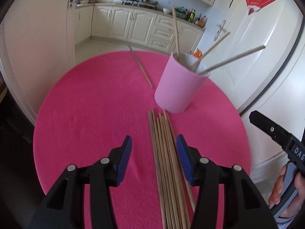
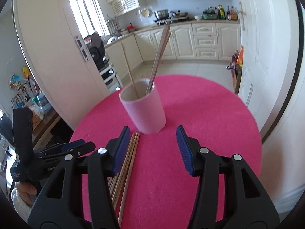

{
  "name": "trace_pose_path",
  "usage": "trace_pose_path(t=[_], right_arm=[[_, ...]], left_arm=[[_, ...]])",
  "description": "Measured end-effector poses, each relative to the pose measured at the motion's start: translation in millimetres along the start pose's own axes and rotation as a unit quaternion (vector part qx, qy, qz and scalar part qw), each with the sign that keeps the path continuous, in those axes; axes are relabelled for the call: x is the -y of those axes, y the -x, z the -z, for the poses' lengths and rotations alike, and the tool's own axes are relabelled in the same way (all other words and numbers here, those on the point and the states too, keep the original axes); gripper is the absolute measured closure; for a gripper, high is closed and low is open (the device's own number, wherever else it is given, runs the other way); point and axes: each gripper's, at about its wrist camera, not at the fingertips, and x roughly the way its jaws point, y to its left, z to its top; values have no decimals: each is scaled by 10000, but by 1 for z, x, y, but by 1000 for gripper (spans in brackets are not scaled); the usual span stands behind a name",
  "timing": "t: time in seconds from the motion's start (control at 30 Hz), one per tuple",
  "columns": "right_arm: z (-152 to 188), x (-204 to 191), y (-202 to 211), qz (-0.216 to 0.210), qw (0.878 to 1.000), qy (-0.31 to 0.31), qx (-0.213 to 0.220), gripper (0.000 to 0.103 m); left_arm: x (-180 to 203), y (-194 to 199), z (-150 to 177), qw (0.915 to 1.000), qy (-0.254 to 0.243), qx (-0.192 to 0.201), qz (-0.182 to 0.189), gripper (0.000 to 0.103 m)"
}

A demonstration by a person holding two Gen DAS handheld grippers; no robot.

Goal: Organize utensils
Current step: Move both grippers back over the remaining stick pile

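Pink felt covers the round table (image 1: pixel 85 114), and on it my bundle of wooden chopsticks (image 1: pixel 165 162) lies flat, its far tips just short of the pink cup (image 1: pixel 179 84). A few sticks already lean out of that cup at wide angles, and one stray chopstick (image 1: pixel 142 68) lies alone farther back on the felt.

My left tongs (image 1: pixel 154 160) hang over the bundle with the jaws apart and nothing clamped; the sticks sit toward the right-hand pad. My right tongs (image 2: pixel 152 150) are also spread and empty, with the bundle just outside their left pad.

What worries me: the sticks lie tight together, so closing on them may catch several at once, or pinch one and roll the rest off toward the table edge. They are thin and lie flush on the felt, so the pads could skid over them. The cup looks light and already carries leaning sticks; nudging it or dropping another in at a slant could tip it. My two tongs are near each other and might collide.
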Motion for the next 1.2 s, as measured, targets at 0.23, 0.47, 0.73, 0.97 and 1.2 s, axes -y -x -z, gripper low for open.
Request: trace_pose_path(t=[0.23,0.47,0.73,0.97,1.2], right_arm=[[31,-7,-27,-171,9969,-5,-769,53],[35,-10,-31,-161,9956,56,-920,53],[35,0,-35,-110,9948,31,-1010,53],[38,5,-38,-65,9938,55,-1105,53],[38,1,-50,4,9910,147,-1332,53]], left_arm=[[-2,-39,20,9948,-57,-948,-372,55],[3,-49,27,9927,-278,-947,-700,55],[21,-58,21,9866,-618,-1004,-1125,54],[28,-57,20,9830,-758,-1038,-1311,54],[39,-65,18,9743,-1046,-1138,-1636,54]])
